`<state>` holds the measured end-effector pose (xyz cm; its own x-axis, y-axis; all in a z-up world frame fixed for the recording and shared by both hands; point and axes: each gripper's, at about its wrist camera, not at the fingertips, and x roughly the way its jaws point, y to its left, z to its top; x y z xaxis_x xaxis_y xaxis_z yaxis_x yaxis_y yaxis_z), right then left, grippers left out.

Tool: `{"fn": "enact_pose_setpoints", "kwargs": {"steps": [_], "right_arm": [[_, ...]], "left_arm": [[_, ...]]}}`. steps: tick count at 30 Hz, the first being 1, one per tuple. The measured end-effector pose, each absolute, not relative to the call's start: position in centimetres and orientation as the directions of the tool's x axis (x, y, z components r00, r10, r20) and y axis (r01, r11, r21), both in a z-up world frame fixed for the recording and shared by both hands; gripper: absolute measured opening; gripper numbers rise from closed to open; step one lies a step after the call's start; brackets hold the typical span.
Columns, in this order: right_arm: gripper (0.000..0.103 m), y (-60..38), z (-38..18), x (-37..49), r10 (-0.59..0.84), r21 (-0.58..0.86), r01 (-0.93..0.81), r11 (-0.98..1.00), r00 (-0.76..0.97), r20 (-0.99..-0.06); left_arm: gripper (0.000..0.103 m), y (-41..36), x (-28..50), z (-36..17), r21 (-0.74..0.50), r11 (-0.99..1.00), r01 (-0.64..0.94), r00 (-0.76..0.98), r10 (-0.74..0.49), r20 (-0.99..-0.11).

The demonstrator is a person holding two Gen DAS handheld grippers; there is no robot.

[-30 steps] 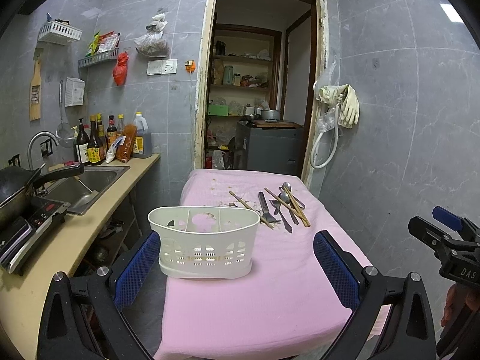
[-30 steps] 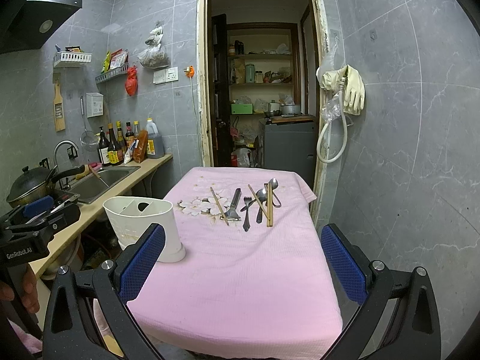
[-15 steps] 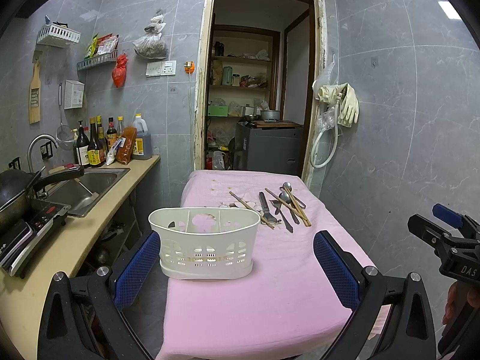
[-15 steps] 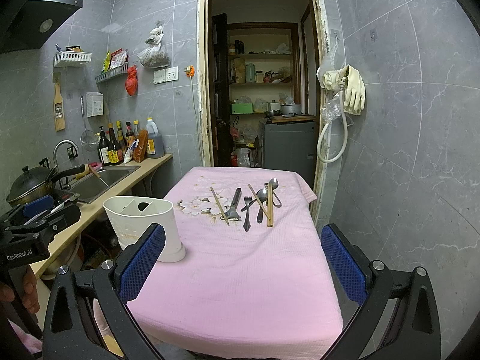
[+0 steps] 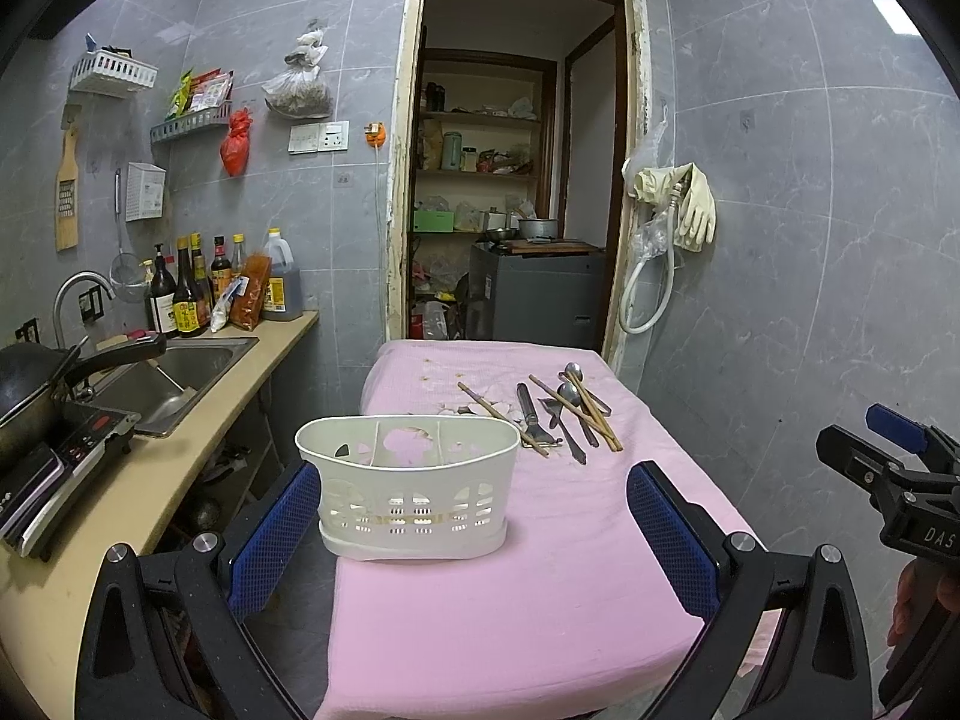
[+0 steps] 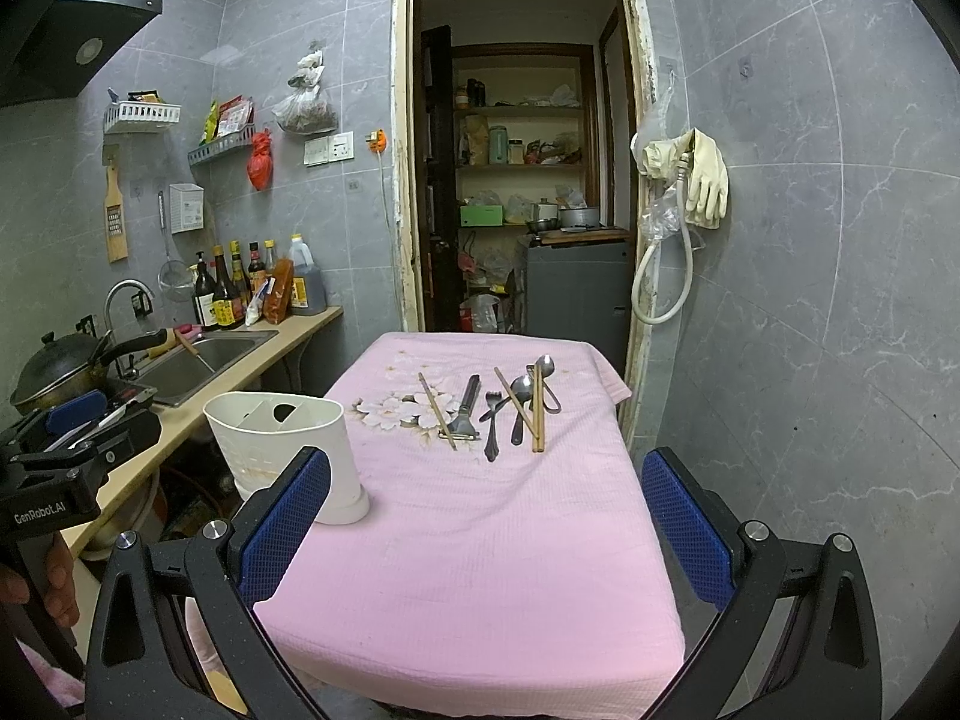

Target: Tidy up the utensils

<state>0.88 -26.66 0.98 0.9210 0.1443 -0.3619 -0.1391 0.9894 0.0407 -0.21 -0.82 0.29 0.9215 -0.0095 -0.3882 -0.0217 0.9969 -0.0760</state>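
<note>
Two tools, both spread wide, empty. Left tool (image 5: 468, 546) frames white caddy (image 5: 408, 486) at frame centre on pink-clothed table (image 5: 540, 600). Utensil cluster (image 6: 498, 405) lies above centre of right view, well beyond right tool (image 6: 480, 528), long axes running away from camera. Right tool looks nearer cluster; caddy sits lower left of it.

Background fixtures: tiled kitchen with doorway to a storage room.

A beige countertop (image 5: 180, 456) carries a stainless steel sink (image 5: 162, 378), a black wok (image 5: 24, 390) on a black induction cooker (image 5: 72, 444), and a row of dark sauce bottles (image 5: 198, 294) against the grey tiled wall (image 5: 810, 210). Pale yellow rubber gloves (image 6: 702, 180) and a white hose (image 6: 666, 288) hang beside the door frame. A grey cabinet (image 6: 576, 288) stands beyond the doorway.
</note>
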Motion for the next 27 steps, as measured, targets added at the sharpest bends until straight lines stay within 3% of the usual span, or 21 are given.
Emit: {"fn": "enact_pose_setpoints", "kwargs": {"steps": [27], "right_arm": [[0.102,-26.79,0.81,1.11,0.147,0.043,-0.141,0.989,0.919,-0.367]], "left_arm": [[0.103,-0.83,-0.06,0.17,-0.068,0.997,-0.023,0.92,-0.006,-0.392]]}}
